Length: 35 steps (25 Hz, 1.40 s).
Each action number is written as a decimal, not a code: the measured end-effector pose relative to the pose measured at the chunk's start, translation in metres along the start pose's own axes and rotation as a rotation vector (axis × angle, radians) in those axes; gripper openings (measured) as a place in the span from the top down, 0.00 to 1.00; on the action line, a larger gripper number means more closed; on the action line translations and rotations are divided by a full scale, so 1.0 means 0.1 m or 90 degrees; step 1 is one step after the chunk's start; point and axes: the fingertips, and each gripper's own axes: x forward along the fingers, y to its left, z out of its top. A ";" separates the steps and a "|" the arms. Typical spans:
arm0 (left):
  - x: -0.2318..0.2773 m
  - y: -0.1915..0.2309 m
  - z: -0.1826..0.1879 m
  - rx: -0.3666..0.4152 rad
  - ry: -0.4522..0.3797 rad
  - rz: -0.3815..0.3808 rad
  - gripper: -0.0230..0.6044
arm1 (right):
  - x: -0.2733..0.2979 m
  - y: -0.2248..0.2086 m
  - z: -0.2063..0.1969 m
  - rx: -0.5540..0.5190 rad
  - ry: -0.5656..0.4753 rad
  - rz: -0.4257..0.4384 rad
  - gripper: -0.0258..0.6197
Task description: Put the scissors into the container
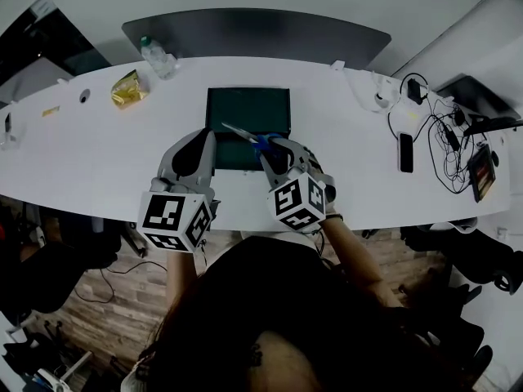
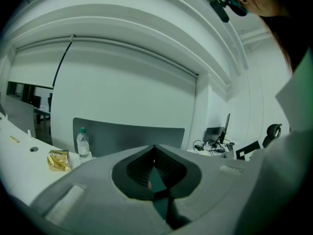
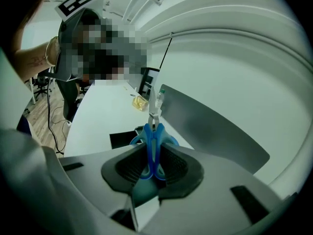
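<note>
Blue scissors [image 3: 152, 143] are pinched by their handles in your right gripper [image 3: 152, 166], over the near side of the dark container [image 1: 245, 104]. Your left gripper [image 2: 154, 173] sits just left of the container, its jaws together and empty.

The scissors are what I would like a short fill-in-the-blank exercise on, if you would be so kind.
1. The scissors have ____ handles.
2. The hand-held gripper shut on them is the person's ____ one.
3. The dark container lies on a ____ table.

Missing words: blue; right; white.
</note>
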 end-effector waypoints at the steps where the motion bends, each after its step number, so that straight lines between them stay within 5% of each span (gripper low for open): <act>1: 0.03 0.01 0.00 -0.001 0.000 0.002 0.95 | 0.03 0.00 -0.02 -0.006 0.004 0.005 0.82; 35: 0.44 0.60 -0.24 -0.058 0.030 0.093 0.95 | 1.01 0.31 -0.78 -0.116 0.168 0.149 0.82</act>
